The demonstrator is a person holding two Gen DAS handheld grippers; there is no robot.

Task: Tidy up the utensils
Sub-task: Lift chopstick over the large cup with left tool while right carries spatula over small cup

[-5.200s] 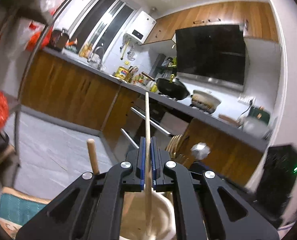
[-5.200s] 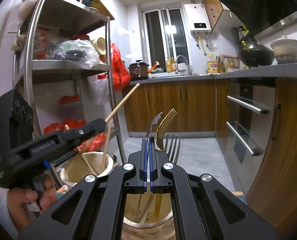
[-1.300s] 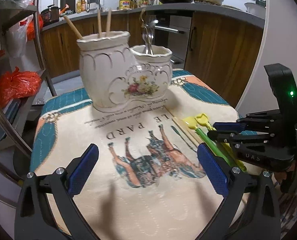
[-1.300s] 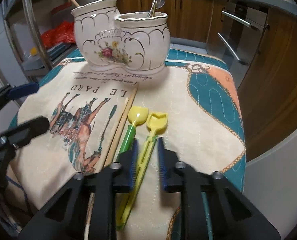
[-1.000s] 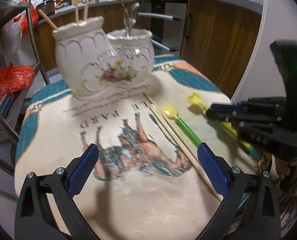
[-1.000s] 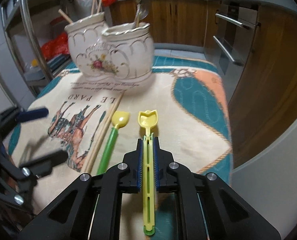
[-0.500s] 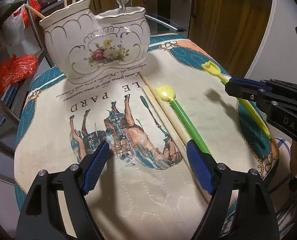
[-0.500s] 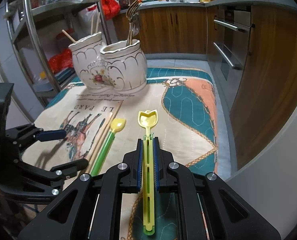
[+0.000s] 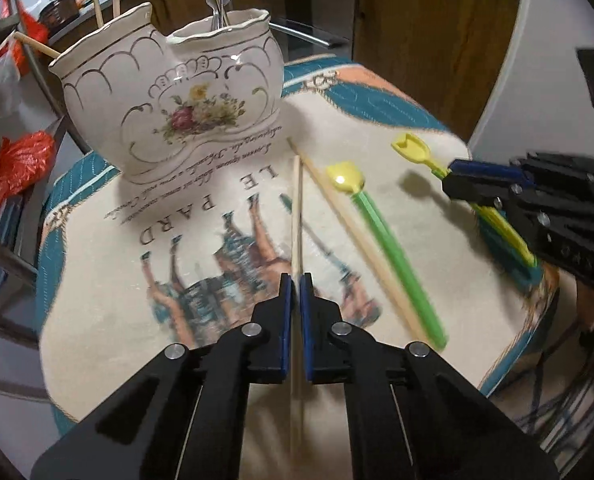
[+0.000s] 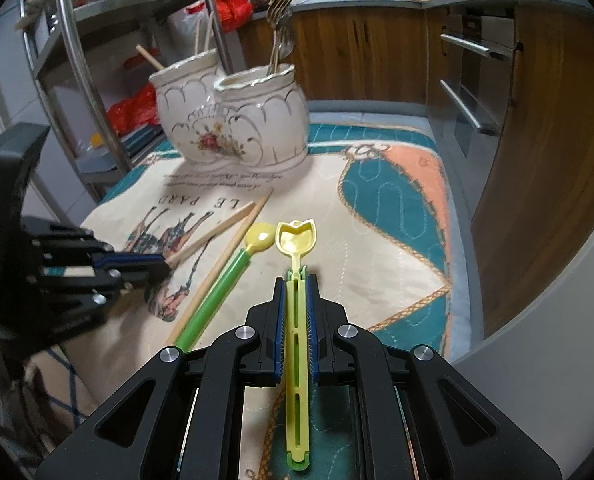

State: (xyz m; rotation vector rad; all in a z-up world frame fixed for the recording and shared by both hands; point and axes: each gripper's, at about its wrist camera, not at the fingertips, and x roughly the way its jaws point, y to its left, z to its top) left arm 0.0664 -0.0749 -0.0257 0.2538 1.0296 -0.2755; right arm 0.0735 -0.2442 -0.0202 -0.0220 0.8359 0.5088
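A chopstick (image 9: 296, 216) is pinched in the left gripper (image 9: 295, 284), jaws closed tight on it, its tip raised towards the holder (image 9: 169, 108); a second chopstick (image 9: 349, 232) is left lying on the cloth (image 9: 117, 280) just beside the green spoon (image 9: 393, 256); the yellow shovel (image 10: 296, 288) is clamped in the right gripper (image 10: 295, 284), jaws closed on its handle, blade held above the cloth.

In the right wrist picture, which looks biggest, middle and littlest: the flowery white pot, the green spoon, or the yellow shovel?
1. Flowery white pot, clearly biggest.
2 and 3. Green spoon and yellow shovel look about equally long; the shovel sits nearer the camera in the right hand-held gripper, so I won't rank them.
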